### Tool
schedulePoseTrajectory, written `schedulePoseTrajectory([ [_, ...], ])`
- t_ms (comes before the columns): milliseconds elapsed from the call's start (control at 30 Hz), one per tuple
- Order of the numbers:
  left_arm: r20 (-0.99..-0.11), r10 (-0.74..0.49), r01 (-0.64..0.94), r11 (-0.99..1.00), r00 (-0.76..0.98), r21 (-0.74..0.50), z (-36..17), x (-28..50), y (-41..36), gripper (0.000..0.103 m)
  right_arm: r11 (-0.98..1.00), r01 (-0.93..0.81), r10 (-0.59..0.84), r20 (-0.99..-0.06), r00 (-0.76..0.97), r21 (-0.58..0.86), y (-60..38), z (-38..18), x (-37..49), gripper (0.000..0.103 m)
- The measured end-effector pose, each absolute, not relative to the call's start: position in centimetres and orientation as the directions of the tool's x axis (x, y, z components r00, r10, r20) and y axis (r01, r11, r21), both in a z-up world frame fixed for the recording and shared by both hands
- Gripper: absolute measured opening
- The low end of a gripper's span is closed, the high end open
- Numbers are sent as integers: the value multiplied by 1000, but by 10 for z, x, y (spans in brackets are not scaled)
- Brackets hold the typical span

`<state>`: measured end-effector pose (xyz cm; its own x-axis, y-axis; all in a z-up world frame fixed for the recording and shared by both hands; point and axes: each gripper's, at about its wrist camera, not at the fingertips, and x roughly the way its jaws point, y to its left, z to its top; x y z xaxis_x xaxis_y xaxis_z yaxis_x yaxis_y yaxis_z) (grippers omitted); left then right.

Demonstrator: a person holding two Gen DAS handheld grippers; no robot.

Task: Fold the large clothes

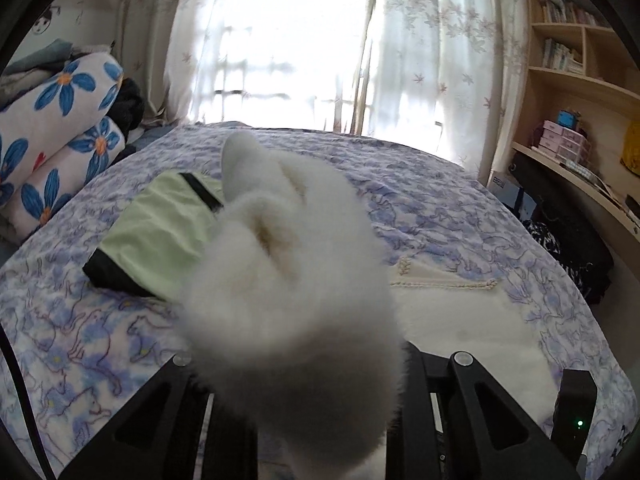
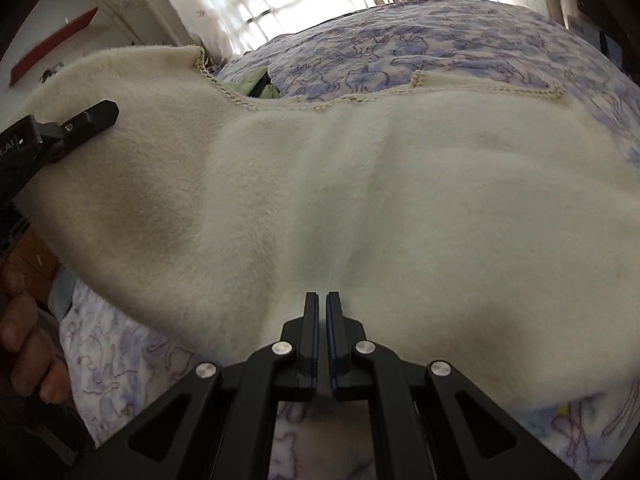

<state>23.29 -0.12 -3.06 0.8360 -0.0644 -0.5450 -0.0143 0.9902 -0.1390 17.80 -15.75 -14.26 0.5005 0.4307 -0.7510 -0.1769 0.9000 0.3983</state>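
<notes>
A large cream fleece garment (image 2: pixel 320 184) with a stitched edge is lifted over the bed. My right gripper (image 2: pixel 322 300) is shut on its near edge. My left gripper shows at the left of the right wrist view (image 2: pixel 96 114), shut on the garment's far corner. In the left wrist view a bunched fold of the cream garment (image 1: pixel 292 280) fills the centre and hides the left fingertips. The rest of the garment (image 1: pixel 460 312) lies on the bedspread at the right.
The bed has a blue-and-white patterned bedspread (image 1: pixel 420 200). A folded light green garment (image 1: pixel 160 232) lies on it at the left. Rolled floral quilts (image 1: pixel 60 132) lie at the far left. Shelves (image 1: pixel 580 80) stand at the right, a curtained window (image 1: pixel 300 40) behind.
</notes>
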Motion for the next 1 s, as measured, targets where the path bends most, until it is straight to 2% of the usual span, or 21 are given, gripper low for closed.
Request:
schedulePoseTrajectory([
  [133,-528,-139,97,990,838,-107,-20,243,-65,18,916,-44,341,-720,605,398,-220,-124,150,3],
  [233,-548,-204,179,979,811,-100,-31,249,-117,18,923,45,257,-698,668,383,-264,-111,131,3],
  [400,-655,-264,304,951,708,-54,-89,257,-201,19,930,155,128,-691,711,332,-314,-105,109,3],
  [467,-691,-229,333,943,685,18,-116,253,-228,19,926,186,109,-704,702,329,-327,-111,106,4],
  [600,-671,-150,365,911,726,191,-136,237,-253,20,911,227,108,-729,676,345,-340,-125,104,4],
  [800,-709,-224,416,903,669,108,-118,241,-240,40,917,208,122,-735,666,340,-335,-128,106,4],
  [867,-719,-233,419,904,655,89,-112,238,-235,63,920,196,129,-734,667,340,-331,-126,106,4],
  [933,-713,-247,417,906,656,70,-103,231,-232,73,921,188,133,-731,670,341,-328,-123,106,4],
  [1000,-708,-263,425,903,656,59,-96,224,-229,74,922,179,141,-730,669,342,-326,-120,106,4],
])
